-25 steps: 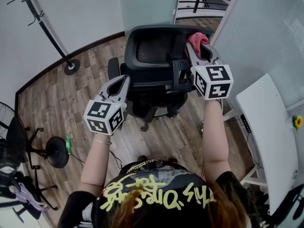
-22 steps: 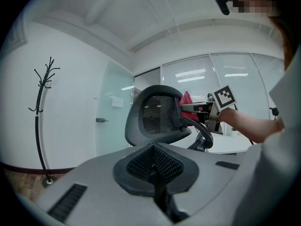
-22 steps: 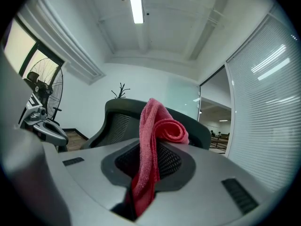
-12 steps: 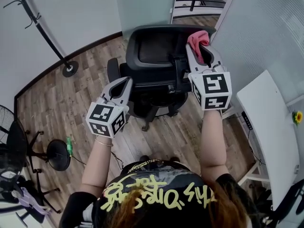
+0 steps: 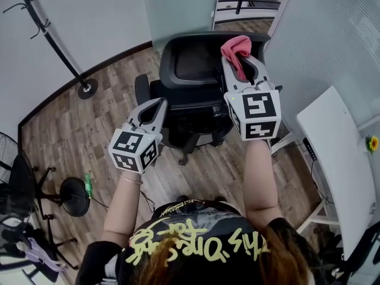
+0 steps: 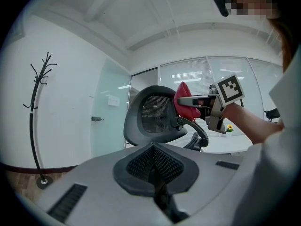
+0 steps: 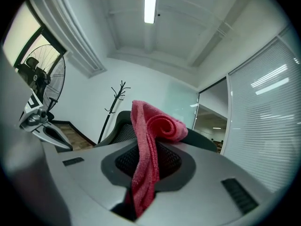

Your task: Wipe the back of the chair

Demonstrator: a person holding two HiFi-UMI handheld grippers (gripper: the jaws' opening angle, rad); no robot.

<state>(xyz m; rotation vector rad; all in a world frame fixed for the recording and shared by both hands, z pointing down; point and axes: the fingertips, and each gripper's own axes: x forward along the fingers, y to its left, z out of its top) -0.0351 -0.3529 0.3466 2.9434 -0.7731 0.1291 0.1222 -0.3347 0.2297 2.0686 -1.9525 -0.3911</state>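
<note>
my right gripper, pinching the red cloth, has moved toward 12 o'clock, up to the chair back top edge, so wiping looks underway. my left gripper hangs pressed together, empty.

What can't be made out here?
- Whether cloth touches chair back: head view, right hand-held gripper covers it; right gripper view, the cloth itself blocks it.
- green item on floor: head view, too small to identify.
- chair base: head view, mostly under seat.
</note>
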